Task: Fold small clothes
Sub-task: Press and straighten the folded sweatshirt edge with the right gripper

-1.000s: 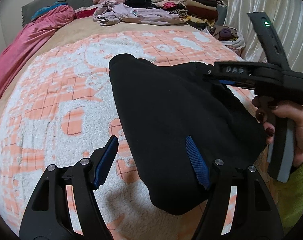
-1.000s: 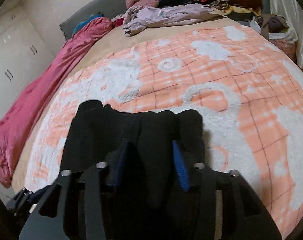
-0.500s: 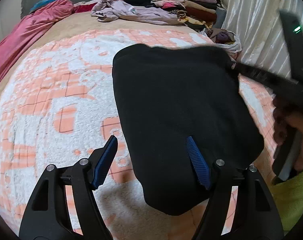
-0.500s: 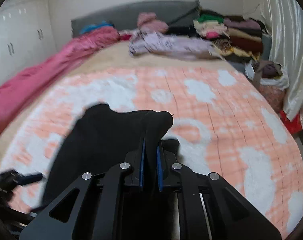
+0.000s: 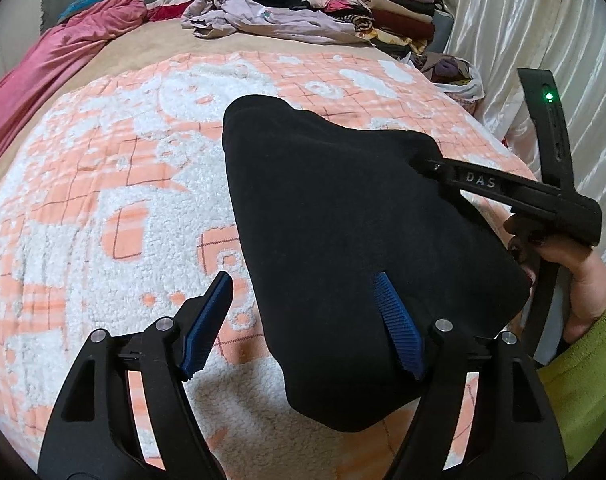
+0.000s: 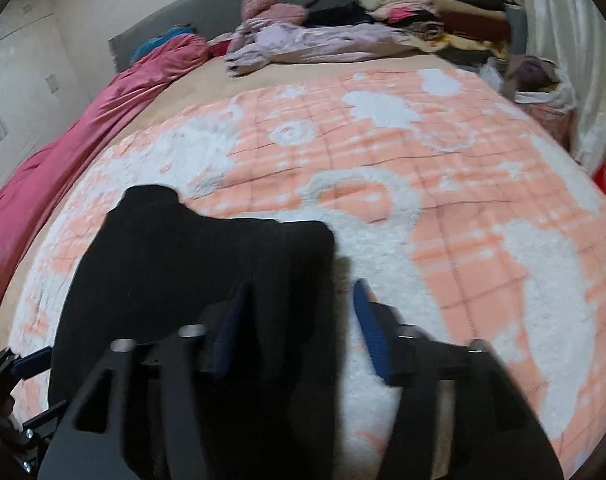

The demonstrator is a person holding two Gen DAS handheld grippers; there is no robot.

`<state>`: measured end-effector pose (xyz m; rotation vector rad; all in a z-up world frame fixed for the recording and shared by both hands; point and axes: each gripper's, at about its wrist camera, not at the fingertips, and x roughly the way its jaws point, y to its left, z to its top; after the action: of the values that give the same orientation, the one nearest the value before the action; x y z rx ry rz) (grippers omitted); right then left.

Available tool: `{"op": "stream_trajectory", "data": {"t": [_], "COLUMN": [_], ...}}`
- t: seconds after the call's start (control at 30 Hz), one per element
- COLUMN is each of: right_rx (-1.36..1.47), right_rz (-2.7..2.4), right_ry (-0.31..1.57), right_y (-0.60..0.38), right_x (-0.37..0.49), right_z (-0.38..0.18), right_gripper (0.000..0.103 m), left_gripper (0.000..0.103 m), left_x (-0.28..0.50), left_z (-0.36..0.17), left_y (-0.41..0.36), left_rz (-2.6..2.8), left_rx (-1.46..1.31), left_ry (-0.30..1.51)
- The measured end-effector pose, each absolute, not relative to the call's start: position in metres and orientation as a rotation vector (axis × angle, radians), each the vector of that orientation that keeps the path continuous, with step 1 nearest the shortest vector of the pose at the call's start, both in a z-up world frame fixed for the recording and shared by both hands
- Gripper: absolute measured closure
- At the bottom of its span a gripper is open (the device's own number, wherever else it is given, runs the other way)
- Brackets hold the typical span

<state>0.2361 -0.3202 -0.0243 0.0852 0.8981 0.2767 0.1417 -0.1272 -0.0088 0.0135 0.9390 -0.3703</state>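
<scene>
Two grippers over one black garment (image 5: 355,240), which lies folded on the orange-and-white blanket (image 5: 103,200) covering the bed. Left gripper (image 5: 303,320): jaws spread wide. Its right pad (image 5: 399,336) sits against the garment's near-left part, its left pad (image 5: 207,324) hangs over bare blanket, nothing pinched. Whether the right pad presses the cloth or only overlaps it, can't tell.

Right gripper (image 6: 299,320): jaws opening. The garment's right edge lies between the pads; left pad (image 6: 229,328) is over black cloth, right pad (image 6: 373,332) over blanket, clear gap, no squeeze visible. That view is motion-blurred, so pad edges and cloth folds are soft. In the left wrist view the same tool enters from the right (image 5: 503,188), tip buried at the garment's far right corner, jaws not readable there. The hand (image 5: 575,276) on its handle is partly hidden behind the handle; a green sleeve (image 5: 583,380) is cut by the frame edge.

The garment's near end is hidden under the gripper bodies in the right wrist view. Black on black: layers and seams unreadable, garment type unclear.

Far end of the bed: lilac clothes heap (image 5: 263,20), folded stack (image 5: 375,4), pink bedding (image 5: 63,60) along the left side. White curtain (image 5: 543,40) on the right, partly cropped.
</scene>
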Motion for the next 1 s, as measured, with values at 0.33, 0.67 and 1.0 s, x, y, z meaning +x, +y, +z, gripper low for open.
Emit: {"op": "stream_trajectory", "data": {"t": [0.33, 0.67, 1.0], "right_rx": [-0.111, -0.087, 0.094], "right_rz": [0.337, 0.286, 0.339], "right_ry": [0.752, 0.8, 0.705], "right_y": [-0.292, -0.303, -0.351], "right_x": [0.231, 0.22, 0.153], "right_z": [0.001, -0.005, 0.032], "right_gripper": [0.089, 0.072, 0.064], "left_gripper": [0.037, 0.037, 0.037], "left_x": [0.142, 0.141, 0.131], "left_z": [-0.005, -0.006, -0.003], "left_y": [-0.125, -0.127, -0.12], "left_rz": [-0.345, -0.343, -0.36], "left_rx": [0.009, 0.016, -0.008], "left_ry": [0.929, 0.936, 0.928]}}
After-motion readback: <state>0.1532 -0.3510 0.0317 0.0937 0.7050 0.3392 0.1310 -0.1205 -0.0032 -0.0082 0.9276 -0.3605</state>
